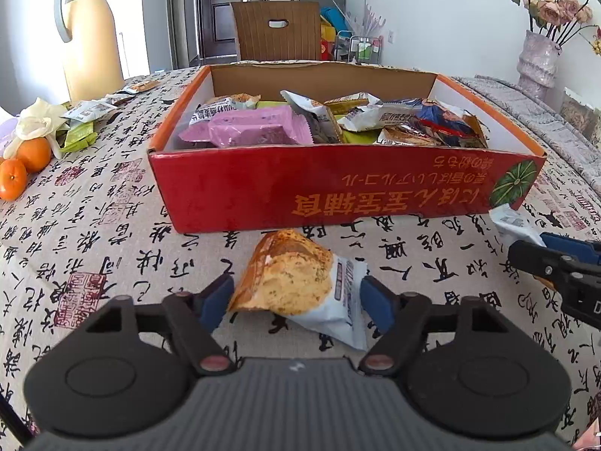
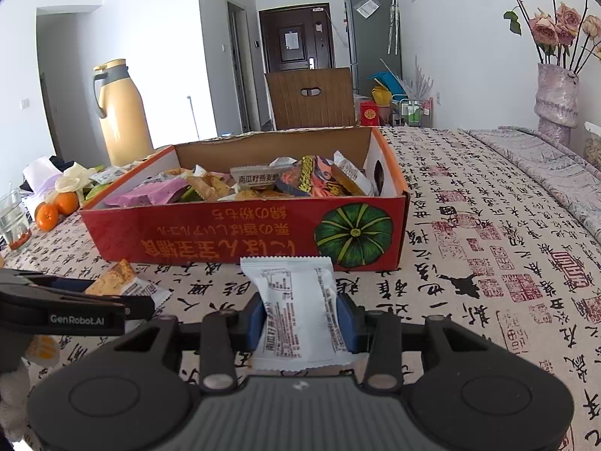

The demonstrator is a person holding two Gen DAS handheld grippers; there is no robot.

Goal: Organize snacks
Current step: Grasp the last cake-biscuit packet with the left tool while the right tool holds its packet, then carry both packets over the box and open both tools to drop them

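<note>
Reading the labels: "GenRobot.AI" is printed in white on the black left hand-held gripper (image 2: 124, 295) where it enters the right wrist view; the red cardboard box (image 1: 338, 184) carries upside-down gold characters and a green pumpkin picture.
Left hand-held gripper (image 1: 296, 297): blue pads sit apart on either side of the orange-and-white snack packet (image 1: 296, 282), which lies on the counter just before the box; I cannot tell whether they touch it.
Right hand-held gripper (image 2: 302, 317): clamped on a white snack packet with small black print (image 2: 296, 308), held upright near the box front.
Only in right view: a glass tumbler (image 2: 13, 221) at the far left.
Surroundings: calligraphy-print tablecloth on the counter (image 1: 94, 233), two oranges (image 1: 22, 165), a cream thermos jug (image 1: 88, 34), a vase of pink roses (image 2: 556, 97).
</note>
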